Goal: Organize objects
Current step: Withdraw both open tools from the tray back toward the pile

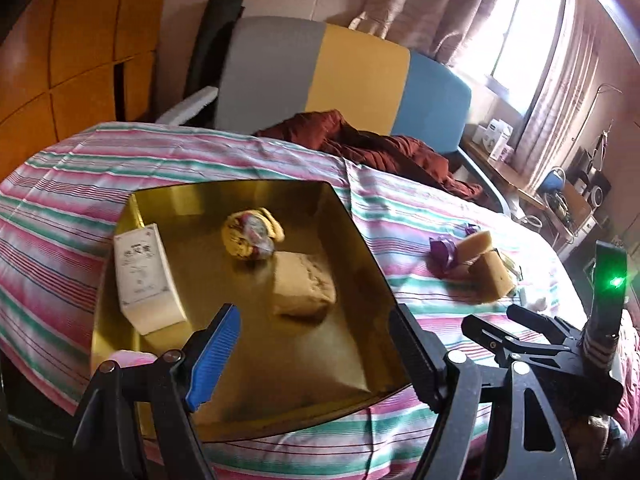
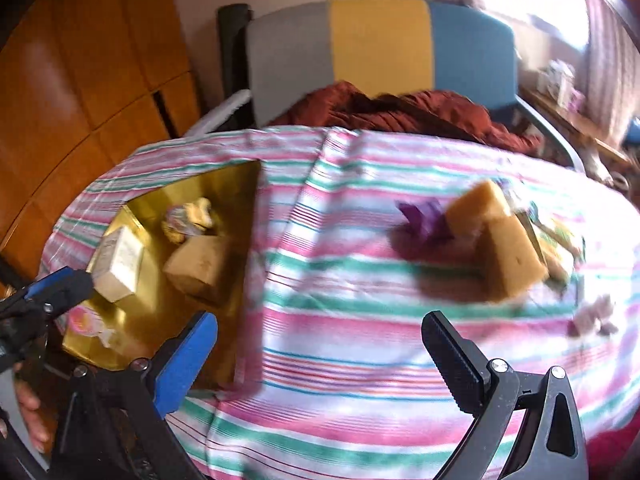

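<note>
A gold tray lies on the striped bedsheet. It holds a white box, a crumpled packet, a tan block and a pink item at its near corner. My left gripper hangs open over the tray's near half, nothing between its fingers. To the right of the tray lie a purple wrapper and two yellow sponges, one leaning on the other. My right gripper is open over bare sheet between tray and sponges, short of them.
A rust-red blanket is bunched at the grey, yellow and blue headboard. A wooden wardrobe stands left, a cluttered side table right. Small scraps lie past the sponges. A person's hand shows low left.
</note>
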### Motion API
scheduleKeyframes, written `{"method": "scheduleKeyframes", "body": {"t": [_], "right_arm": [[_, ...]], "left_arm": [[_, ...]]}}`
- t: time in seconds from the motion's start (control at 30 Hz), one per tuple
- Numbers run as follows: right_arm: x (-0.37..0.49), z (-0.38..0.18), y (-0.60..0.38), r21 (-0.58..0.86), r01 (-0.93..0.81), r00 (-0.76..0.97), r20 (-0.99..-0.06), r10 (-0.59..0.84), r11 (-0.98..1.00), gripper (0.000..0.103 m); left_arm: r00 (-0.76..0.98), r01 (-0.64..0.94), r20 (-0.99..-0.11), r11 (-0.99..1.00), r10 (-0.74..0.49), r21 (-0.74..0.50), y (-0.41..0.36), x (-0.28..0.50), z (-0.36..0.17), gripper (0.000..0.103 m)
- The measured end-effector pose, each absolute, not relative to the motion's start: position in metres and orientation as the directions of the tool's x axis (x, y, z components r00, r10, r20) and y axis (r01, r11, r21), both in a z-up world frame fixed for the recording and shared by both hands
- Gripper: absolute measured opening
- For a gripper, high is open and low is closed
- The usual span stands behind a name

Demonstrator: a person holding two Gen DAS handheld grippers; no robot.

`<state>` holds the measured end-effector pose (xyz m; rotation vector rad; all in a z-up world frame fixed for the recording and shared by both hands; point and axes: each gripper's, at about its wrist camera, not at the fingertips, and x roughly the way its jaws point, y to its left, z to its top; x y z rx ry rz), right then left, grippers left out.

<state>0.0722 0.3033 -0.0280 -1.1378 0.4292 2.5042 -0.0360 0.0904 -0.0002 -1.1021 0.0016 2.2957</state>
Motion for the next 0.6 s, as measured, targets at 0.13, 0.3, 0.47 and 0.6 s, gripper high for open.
{"method": "scheduleKeyframes", "body": {"t": [0.13,0.3,0.47,0.6], "right_arm": [[0.090,-0.038,0.329,0.135,-0.502,-0.582,-0.783,0.219,-0.854,0.103],[0.111,-0.043,0.360,0.141,-0.573,-0.553,-0.793,0.254,-0.808,0.103],[0.132,-0.042,0.383,0.132,-0.618,-0.532,-0.796,0.289,-0.775,0.103],[0.144,-0.042,0.401,0.122,-0.642,-0.512,-0.803,0.304,-0.757,0.103]], "left_arm": [[-0.450,-0.530,-0.725,-0.809,0.522,-0.254,0.105,-0.037,-0.001,0.077],[-0.424,-0.598,-0.739,-0.774,0.524,-0.206,0.137,-0.038,0.006,0.075],[-0.382,-0.721,-0.755,-0.683,0.533,-0.116,0.192,-0.036,0.013,0.075],[-0.345,-0.791,-0.780,-0.610,0.522,-0.058,0.238,-0.039,0.006,0.075]]}}
